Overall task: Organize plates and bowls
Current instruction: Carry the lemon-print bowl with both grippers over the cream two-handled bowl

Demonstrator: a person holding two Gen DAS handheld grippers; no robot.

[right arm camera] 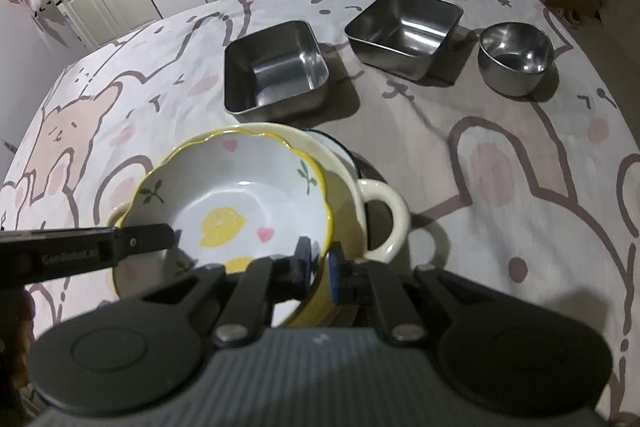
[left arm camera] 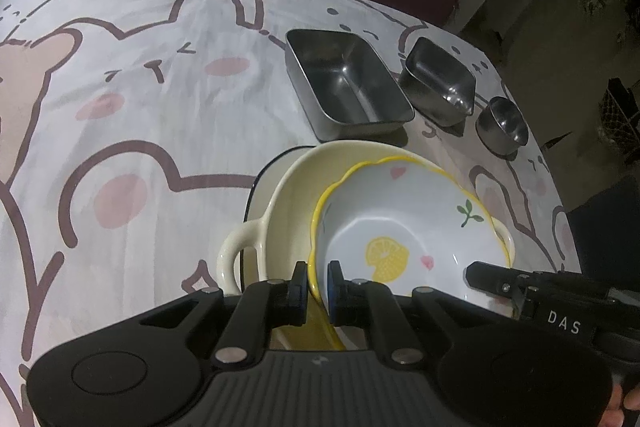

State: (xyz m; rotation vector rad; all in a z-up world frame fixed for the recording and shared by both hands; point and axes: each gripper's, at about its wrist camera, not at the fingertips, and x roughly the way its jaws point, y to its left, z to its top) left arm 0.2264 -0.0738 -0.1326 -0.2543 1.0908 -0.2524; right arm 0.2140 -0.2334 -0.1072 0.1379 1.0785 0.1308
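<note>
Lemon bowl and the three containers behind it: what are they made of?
Lemon bowl: likely glazed ceramic, glossy, painted, with a scalloped yellow rim. Containers: apparently stainless steel, thin-walled, grey and mirror-like with sharp highlights.

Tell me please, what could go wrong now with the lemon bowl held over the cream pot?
1. Both tools, the left tool and the right tool, pinch only the thin rim of the lemon bowl. It could slip or chip.
2. The lemon bowl sits tilted in the cream pot, so it may clatter down unevenly if one side is let go first.
3. The stack stands close to the steel tray; a slide might knock it.
</note>
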